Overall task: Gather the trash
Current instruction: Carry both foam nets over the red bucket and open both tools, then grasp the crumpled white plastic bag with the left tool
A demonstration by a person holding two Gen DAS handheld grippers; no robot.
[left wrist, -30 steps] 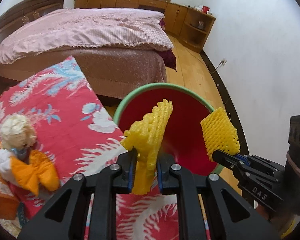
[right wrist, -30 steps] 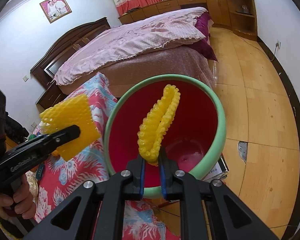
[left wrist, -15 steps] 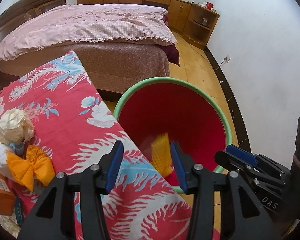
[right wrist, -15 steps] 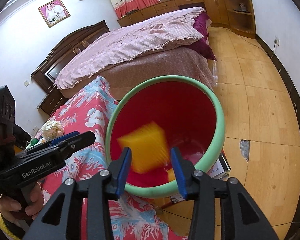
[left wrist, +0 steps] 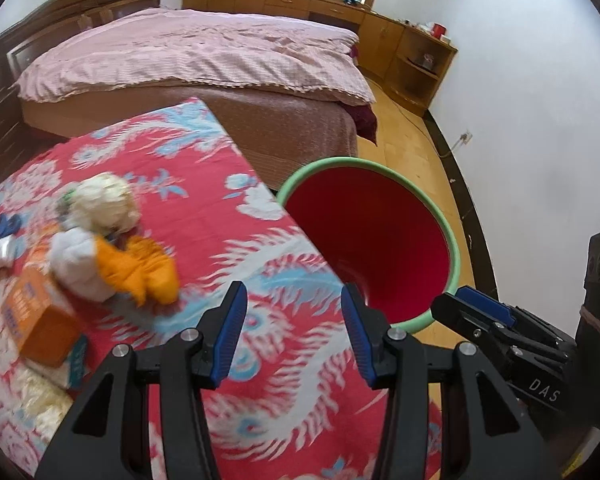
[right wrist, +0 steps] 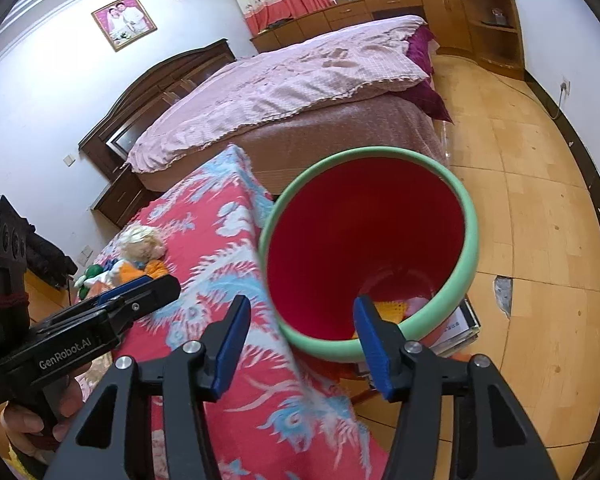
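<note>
Now both yellow foam nets [right wrist: 396, 306] left the grippers.

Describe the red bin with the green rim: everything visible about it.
The round red plastic-looking bin with a pale green rim stands upright and open on the wooden floor, close against the edge of the table covered in red flowered cloth. Its inside is smooth and glossy. Yellow foam netting lies at the bottom. Flat printed items sit under or beside its base. Neither gripper touches it.
</note>
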